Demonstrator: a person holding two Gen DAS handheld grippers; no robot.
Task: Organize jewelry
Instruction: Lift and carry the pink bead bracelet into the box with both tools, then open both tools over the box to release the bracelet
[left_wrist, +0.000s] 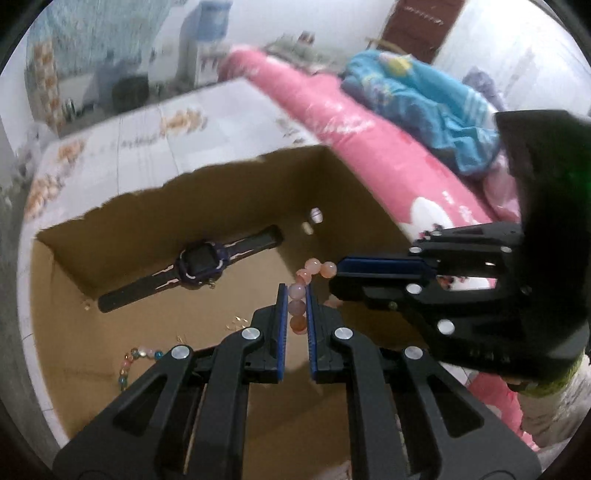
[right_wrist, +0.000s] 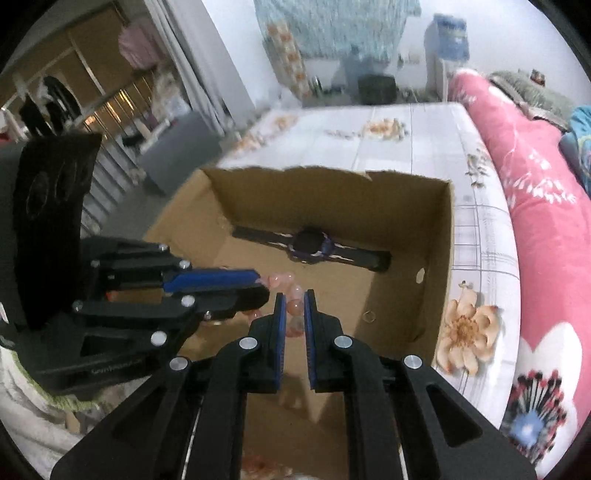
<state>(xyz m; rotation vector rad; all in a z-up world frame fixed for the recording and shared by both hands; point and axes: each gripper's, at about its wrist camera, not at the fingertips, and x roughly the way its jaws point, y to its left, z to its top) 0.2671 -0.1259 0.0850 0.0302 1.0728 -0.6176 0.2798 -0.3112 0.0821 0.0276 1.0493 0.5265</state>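
Gripper (right_wrist: 294, 310) lettering (blurred); unreadable

Both tools were black plastic. The left gripper (left_wrist: 295, 291) and the right gripper (right_wrist: 294, 297) each had blue pads on the fingers (left_wrist: 281, 325), round silver screws and long triangular cut-outs in the arms.

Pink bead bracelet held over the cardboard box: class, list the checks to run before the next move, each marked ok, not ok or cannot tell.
1. Left gripper shut on the pink bead bracelet: ok.
2. Right gripper shut on the same bracelet: ok.
3. Bracelet over the cardboard box: ok.
4. Watch lies apart from the bracelet: ok.
5. Bracelet string unbroken: cannot tell.
6. Multicoloured bracelet clear of the grippers: ok.
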